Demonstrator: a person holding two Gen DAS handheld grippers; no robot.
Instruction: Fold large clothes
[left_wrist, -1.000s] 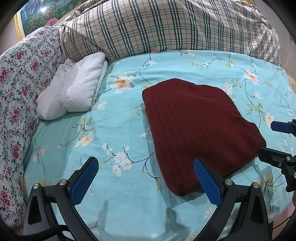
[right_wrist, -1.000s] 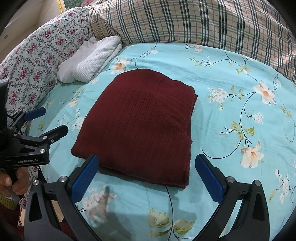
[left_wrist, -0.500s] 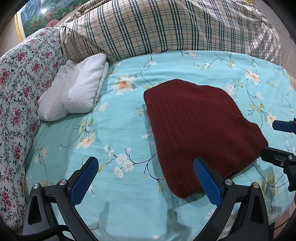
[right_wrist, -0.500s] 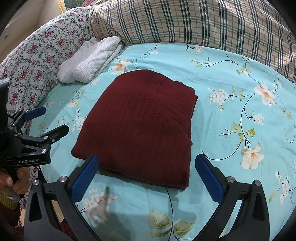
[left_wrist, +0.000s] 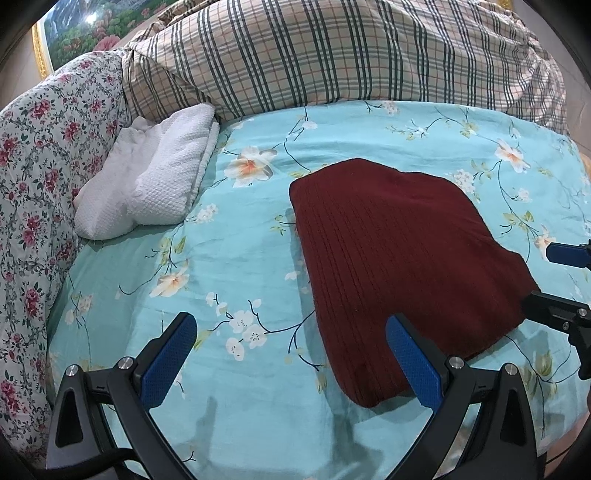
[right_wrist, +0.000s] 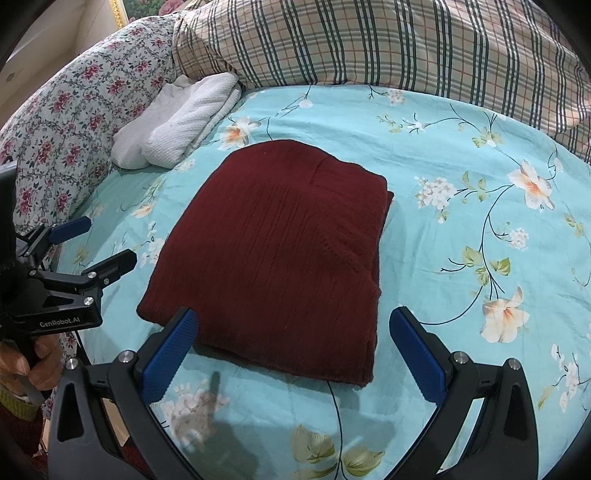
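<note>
A dark red ribbed knit garment lies folded into a flat rectangle on the turquoise floral bedsheet. It also shows in the right wrist view. My left gripper is open and empty, hovering just short of the garment's near left corner. My right gripper is open and empty, hovering over the garment's near edge. The left gripper also shows at the left of the right wrist view, and the right gripper at the right edge of the left wrist view.
A folded white textured cloth lies at the far left of the sheet. A plaid quilt is heaped along the back. A rose-print cover runs down the left side. A framed picture hangs behind.
Both grippers have drawn back slightly from the folded garment, and the views have shifted a little. Both stay open. The garment has not moved.
</note>
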